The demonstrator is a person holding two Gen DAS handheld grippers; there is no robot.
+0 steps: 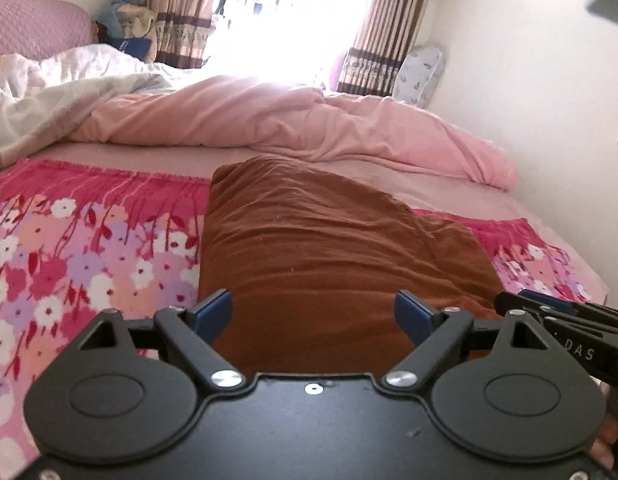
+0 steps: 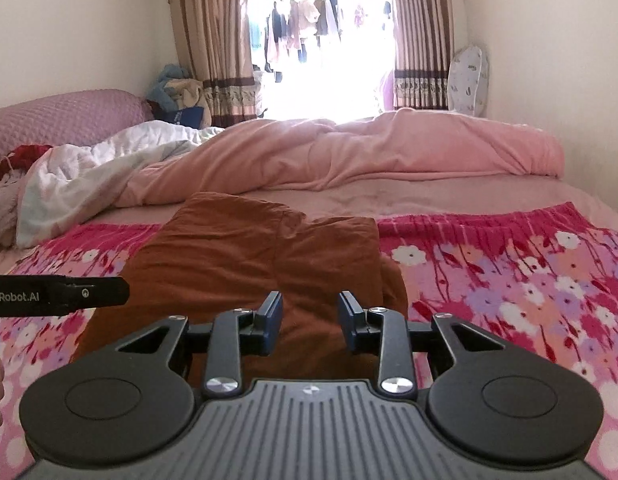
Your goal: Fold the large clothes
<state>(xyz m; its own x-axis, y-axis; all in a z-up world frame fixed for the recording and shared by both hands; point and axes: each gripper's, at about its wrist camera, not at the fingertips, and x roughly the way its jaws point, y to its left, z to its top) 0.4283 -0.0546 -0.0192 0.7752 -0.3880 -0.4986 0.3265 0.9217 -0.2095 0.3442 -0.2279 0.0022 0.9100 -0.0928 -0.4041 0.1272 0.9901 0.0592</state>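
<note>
1. A brown garment (image 1: 309, 256), already folded into a long strip, lay on the floral bedspread (image 1: 69, 248) at the bed's near edge.
2. Left gripper (image 1: 312, 311) and right gripper (image 2: 309, 316) hovered released, gripping nothing.
3. Crosswise folds apparently remained.

A pink floral sheet (image 2: 509, 280) covers the near part of the bed, reaching its near edge on both sides. Beyond it lies a strip of plain pink bedsheet (image 2: 409, 200). A rumpled pink quilt (image 2: 349, 152) runs across the far side of the bed to its right edge, and a white duvet (image 2: 89, 168) is bunched at the far left, touching the quilt. A pink quilted headboard (image 2: 69, 116) stands at the left end. Striped curtains (image 2: 213, 40) frame a bright window (image 2: 321, 60) where clothes hang. A patterned cushion (image 2: 469, 80) leans in the far right corner; blue and beige fabrics (image 2: 177, 88) pile up beside the headboard.
</note>
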